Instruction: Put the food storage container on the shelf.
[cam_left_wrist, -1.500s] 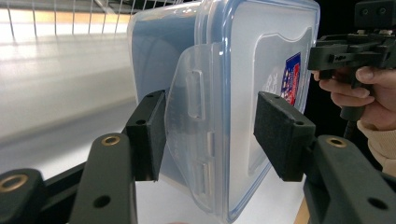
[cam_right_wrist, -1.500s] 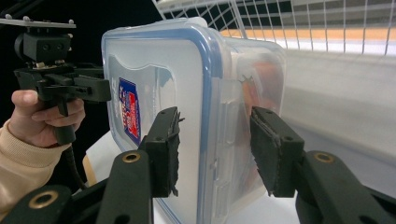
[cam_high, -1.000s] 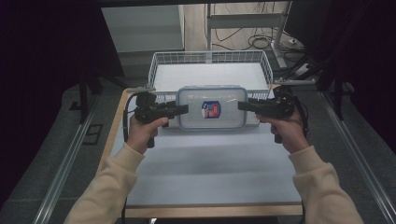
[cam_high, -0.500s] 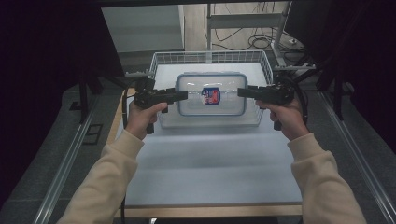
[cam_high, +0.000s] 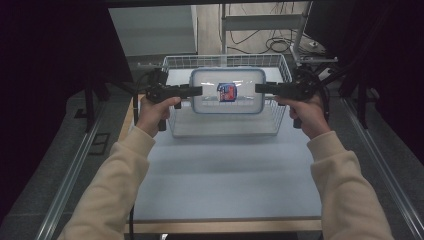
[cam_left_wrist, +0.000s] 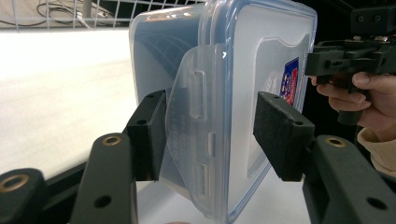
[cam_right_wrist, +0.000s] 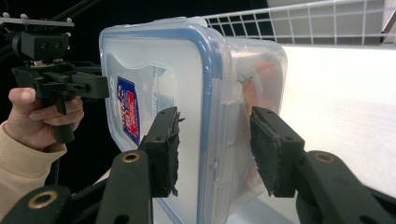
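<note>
Clear hard plastic box (cam_high: 227, 91) with blue-rimmed lid hangs over the wire basket (cam_high: 226, 125) at 12 o'clock — left gripper (cam_high: 194, 91) and right gripper (cam_high: 262, 88) each look clamped on an end latch flap — likely light, stiff, slick; keep grips level.

The print on the red and blue label (cam_high: 227, 92) of the clear plastic lidded container (cam_high: 227, 90) is too small to read. Something orange (cam_right_wrist: 256, 79) inside shows blurred through its frosted wall, unidentifiable. The container's lower corner runs off the bottom edge in both gripper views.
</note>
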